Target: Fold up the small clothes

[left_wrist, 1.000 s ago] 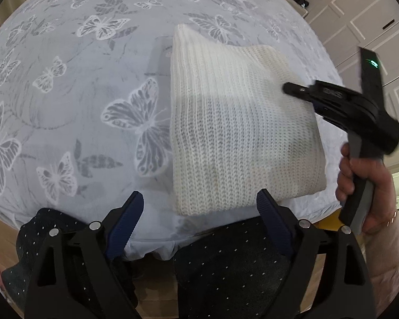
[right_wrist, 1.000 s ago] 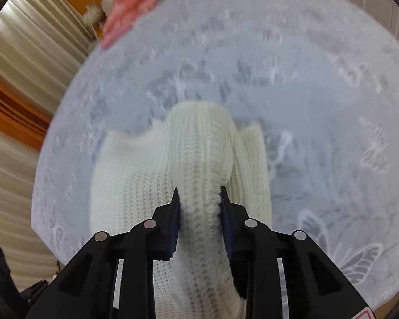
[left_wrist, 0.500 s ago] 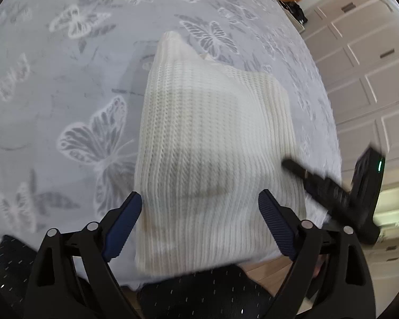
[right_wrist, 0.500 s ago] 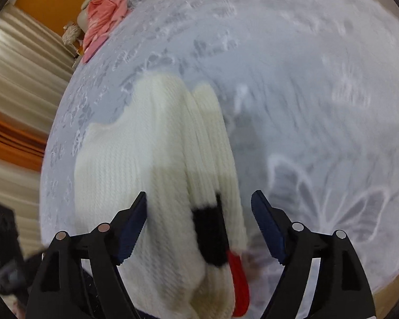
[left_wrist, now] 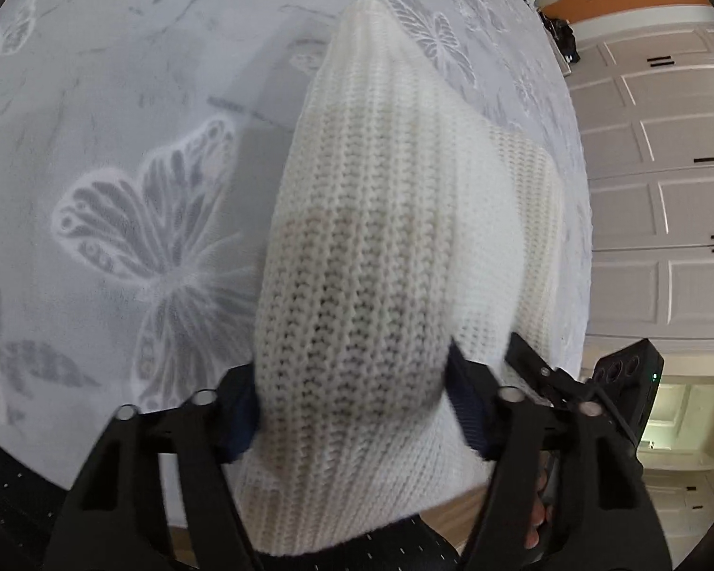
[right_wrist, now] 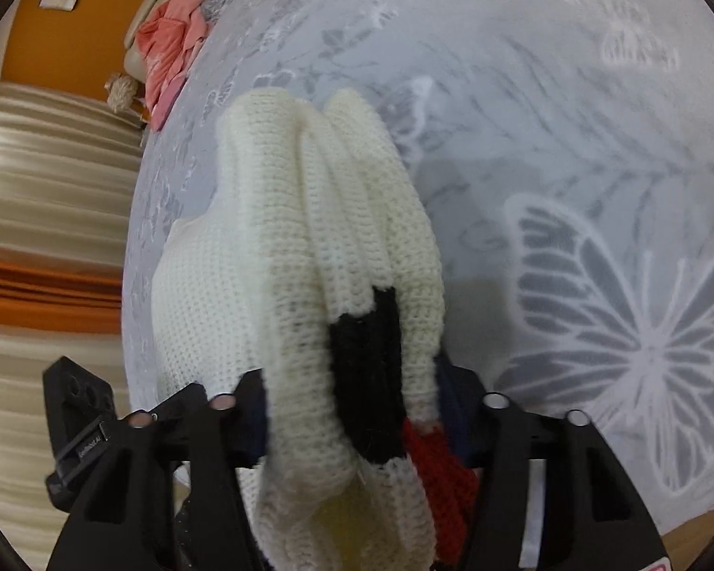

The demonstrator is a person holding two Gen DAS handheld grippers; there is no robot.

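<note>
A folded cream knit sweater [left_wrist: 371,219] lies on the butterfly-print bedspread [left_wrist: 119,142]. My left gripper [left_wrist: 352,399] is shut on its near edge, the knit bunched between the blue pads. In the right wrist view the sweater [right_wrist: 281,219] shows thick folded layers with a black patch [right_wrist: 366,371] and a red patch [right_wrist: 433,471]. My right gripper [right_wrist: 352,414] is shut on that end of the sweater. The right gripper's body also shows in the left wrist view [left_wrist: 609,390] at the lower right.
A pink garment [right_wrist: 171,47] lies at the far corner of the bed. White cabinet doors [left_wrist: 666,190] stand beyond the bed's right side. Striped curtains [right_wrist: 38,219] hang on the left in the right wrist view. Wood floor shows below the bed edge.
Both grippers moved in over the sweater's near edge and closed on it. They were open half a second ago. The knit now bulges up between the fingers.
</note>
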